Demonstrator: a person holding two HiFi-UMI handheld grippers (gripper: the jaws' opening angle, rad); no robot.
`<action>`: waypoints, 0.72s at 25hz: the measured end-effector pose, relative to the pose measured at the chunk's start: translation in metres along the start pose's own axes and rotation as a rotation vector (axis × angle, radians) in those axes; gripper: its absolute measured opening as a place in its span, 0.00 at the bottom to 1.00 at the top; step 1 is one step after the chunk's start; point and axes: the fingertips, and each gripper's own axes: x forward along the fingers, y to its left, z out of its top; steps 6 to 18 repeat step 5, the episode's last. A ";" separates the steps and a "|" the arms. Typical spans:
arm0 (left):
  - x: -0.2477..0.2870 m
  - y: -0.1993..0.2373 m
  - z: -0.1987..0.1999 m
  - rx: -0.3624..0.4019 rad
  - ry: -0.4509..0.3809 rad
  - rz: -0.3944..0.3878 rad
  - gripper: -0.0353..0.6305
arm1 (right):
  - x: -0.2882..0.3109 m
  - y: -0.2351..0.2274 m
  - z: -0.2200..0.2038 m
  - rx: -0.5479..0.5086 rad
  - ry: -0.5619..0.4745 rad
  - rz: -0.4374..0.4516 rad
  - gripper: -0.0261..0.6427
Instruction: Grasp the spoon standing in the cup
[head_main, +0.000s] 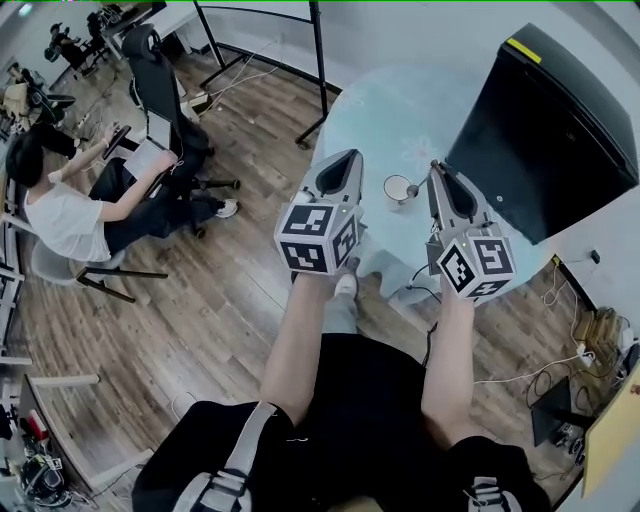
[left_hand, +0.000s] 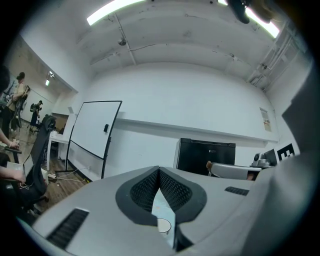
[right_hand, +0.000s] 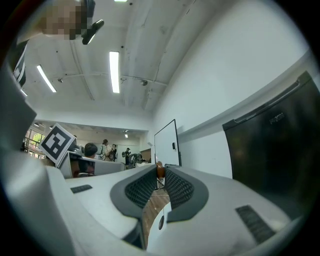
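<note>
Right gripper (head_main: 436, 172): jaws pinch the handle tip of the brown-handled spoon (right_hand: 160, 170), just right of the small white cup (head_main: 397, 187) on the pale round table (head_main: 365, 115). Grasp looks made. Cannot tell whether the spoon's bowl sits in the cup. Left gripper (left_hand: 159, 172): jaws together, empty, left of the cup.

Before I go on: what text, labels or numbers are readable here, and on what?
Nothing can be read as words.
Yellow label on the black cabinet: too small.
Mark on the cabinet front: blurred.
Wall notice: too small.
Marker cubes: black-and-white patterns only.
</note>
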 end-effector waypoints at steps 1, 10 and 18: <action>0.000 0.008 -0.001 -0.005 -0.001 0.008 0.06 | 0.005 0.002 -0.002 -0.001 0.003 0.002 0.11; 0.001 0.030 -0.015 -0.007 0.025 0.031 0.07 | 0.026 0.008 -0.016 0.011 0.015 0.017 0.11; 0.001 0.030 -0.015 -0.007 0.025 0.031 0.07 | 0.026 0.008 -0.016 0.011 0.015 0.017 0.11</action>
